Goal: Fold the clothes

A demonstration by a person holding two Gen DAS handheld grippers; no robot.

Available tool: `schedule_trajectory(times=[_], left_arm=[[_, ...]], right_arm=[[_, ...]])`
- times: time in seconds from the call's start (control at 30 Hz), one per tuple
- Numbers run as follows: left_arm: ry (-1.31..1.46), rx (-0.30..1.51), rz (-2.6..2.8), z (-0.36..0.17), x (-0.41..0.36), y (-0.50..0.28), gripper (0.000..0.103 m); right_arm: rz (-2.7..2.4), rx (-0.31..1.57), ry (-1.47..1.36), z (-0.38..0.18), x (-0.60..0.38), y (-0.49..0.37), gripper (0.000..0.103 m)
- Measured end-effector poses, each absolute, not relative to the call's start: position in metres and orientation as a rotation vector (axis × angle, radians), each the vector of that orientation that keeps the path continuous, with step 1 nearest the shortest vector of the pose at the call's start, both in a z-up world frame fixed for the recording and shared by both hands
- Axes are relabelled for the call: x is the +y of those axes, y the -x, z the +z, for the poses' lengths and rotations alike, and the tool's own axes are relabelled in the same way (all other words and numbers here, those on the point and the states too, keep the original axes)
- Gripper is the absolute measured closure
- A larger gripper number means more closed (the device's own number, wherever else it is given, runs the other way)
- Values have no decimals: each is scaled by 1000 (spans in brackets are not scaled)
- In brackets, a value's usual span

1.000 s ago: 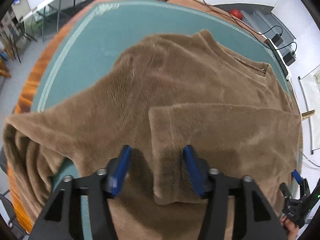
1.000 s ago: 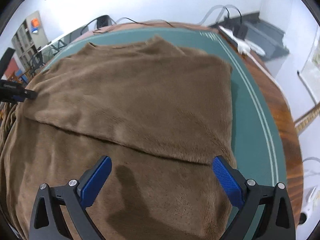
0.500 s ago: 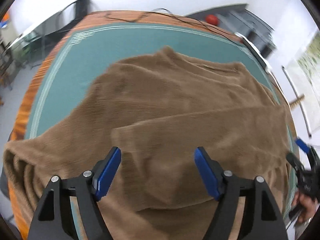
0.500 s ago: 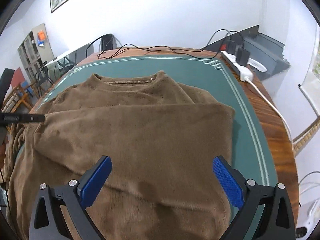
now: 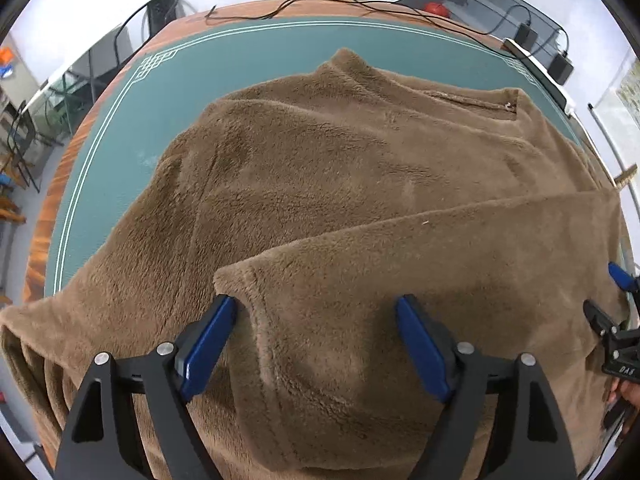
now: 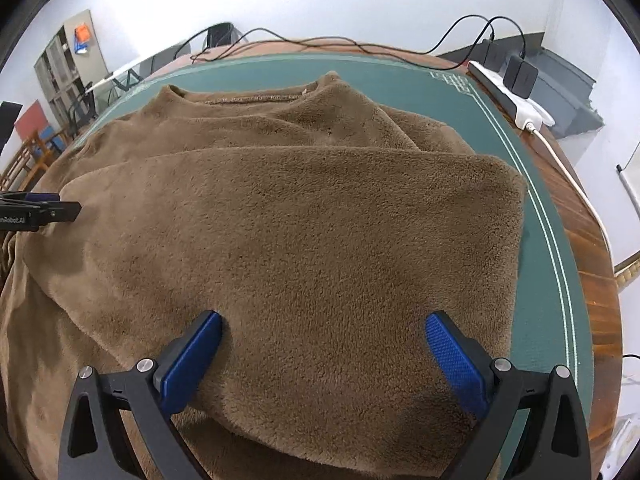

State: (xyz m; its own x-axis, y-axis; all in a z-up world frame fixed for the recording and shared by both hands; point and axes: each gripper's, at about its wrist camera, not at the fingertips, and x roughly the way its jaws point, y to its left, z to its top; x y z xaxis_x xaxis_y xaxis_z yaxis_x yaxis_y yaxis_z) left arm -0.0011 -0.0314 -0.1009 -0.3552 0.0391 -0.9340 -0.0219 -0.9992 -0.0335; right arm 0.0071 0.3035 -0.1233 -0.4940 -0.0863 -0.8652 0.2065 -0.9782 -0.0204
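Green-matted tabletop (image 5: 120, 128): brown fleece sweater (image 5: 340, 168) folded panel now lowered nearer both grippers; left gripper (image 5: 316, 340) and right gripper (image 6: 320, 352) fingers spread wide, nothing gripped.

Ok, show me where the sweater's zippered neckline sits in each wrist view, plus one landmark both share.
Left wrist: the zippered neckline sits upper right, running toward the far right table corner.
Right wrist: the zippered neckline sits top centre, left of middle.
Shared landmark: the white power strip on the wooden table edge, at right.

Right tongs (image 6: 322, 350) spread wide over a folded brown fleece sweater (image 6: 288, 240) on the green tabletop (image 6: 536, 264); left tongs (image 6: 60, 208) at the sweater's left edge.
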Motion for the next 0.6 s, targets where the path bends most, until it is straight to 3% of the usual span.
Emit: schedule_trajectory(times=[0.37, 0.6], left_arm=[[1791, -146, 2489, -78, -36, -52, 18], [1884, -310, 2448, -93, -41, -113, 18]], right_arm=[[-2361, 189, -1417, -108, 275, -118, 1], [-2260, 364, -1395, -130, 256, -184, 1]])
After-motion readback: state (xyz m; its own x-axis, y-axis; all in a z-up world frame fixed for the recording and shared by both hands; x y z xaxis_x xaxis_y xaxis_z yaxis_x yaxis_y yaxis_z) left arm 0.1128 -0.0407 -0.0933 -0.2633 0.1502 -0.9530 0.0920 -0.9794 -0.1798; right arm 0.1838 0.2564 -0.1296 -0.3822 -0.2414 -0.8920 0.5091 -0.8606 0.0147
